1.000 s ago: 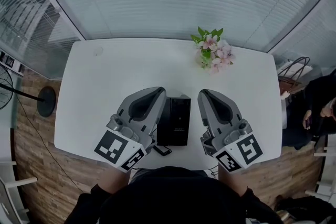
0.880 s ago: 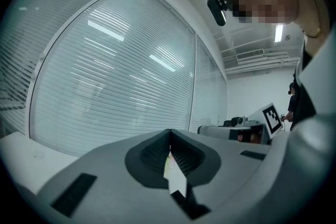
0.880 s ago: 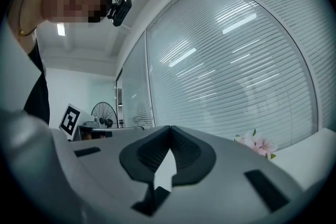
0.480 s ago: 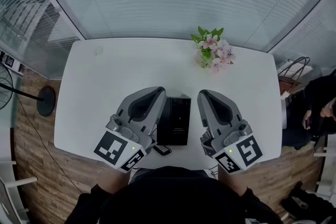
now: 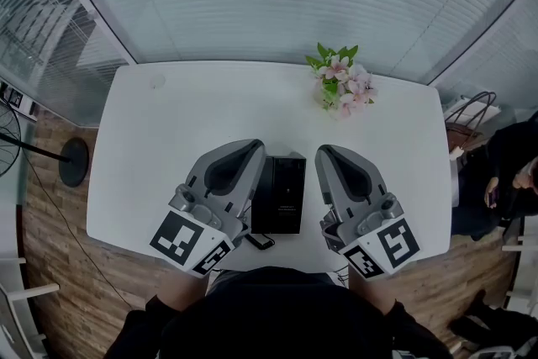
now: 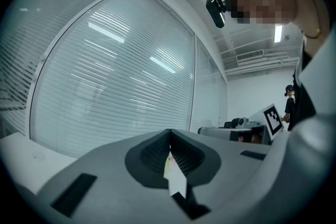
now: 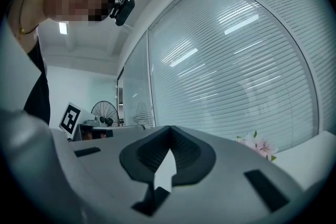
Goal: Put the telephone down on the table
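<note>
The black telephone [image 5: 280, 193] lies flat on the white table [image 5: 168, 130], close to the near edge at six o'clock, and neither tool holds it. At its nine o'clock the left gripper [image 5: 252, 145] rests just beside it; at three o'clock the right gripper [image 5: 324, 150] stands a little apart. In each gripper view the jaws are pressed together with nothing between them, both on the left gripper [image 6: 169, 134] and on the right gripper [image 7: 169, 129]. At one o'clock from the telephone, near the far edge, stands a bunch of pink flowers [image 5: 343, 82], well apart.
</note>
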{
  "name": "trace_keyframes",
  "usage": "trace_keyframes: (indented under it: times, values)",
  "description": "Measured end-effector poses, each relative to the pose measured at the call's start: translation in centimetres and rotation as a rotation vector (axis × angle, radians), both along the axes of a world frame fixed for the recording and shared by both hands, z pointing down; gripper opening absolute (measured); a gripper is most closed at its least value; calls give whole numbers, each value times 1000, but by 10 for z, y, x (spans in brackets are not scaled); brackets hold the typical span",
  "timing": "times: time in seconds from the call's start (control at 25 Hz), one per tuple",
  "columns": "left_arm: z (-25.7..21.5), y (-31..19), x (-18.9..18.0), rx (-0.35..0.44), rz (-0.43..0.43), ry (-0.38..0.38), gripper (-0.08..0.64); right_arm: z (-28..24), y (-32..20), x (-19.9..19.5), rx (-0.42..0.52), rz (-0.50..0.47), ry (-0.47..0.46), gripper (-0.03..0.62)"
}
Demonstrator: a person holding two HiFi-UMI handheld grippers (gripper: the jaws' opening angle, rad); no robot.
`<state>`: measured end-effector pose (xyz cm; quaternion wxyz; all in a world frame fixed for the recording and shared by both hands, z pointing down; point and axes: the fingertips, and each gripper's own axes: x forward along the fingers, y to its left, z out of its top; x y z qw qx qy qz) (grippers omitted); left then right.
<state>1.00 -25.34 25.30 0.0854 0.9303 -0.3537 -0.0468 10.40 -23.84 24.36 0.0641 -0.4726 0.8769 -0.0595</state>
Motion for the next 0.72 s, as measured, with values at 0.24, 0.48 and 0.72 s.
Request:
trace_keyframes:
  times: [0.24, 0.48, 0.72]
  values:
    - [-6, 1, -1, 10, 2, 5, 14, -6, 1, -1, 9, 1, 6, 5]
    - [-8, 3, -1, 19, 5, 2, 14, -8, 3, -3, 18, -4, 13, 5]
    - [-8, 1, -1, 20, 4, 2, 14, -9, 2, -2, 24, -2, 14, 5]
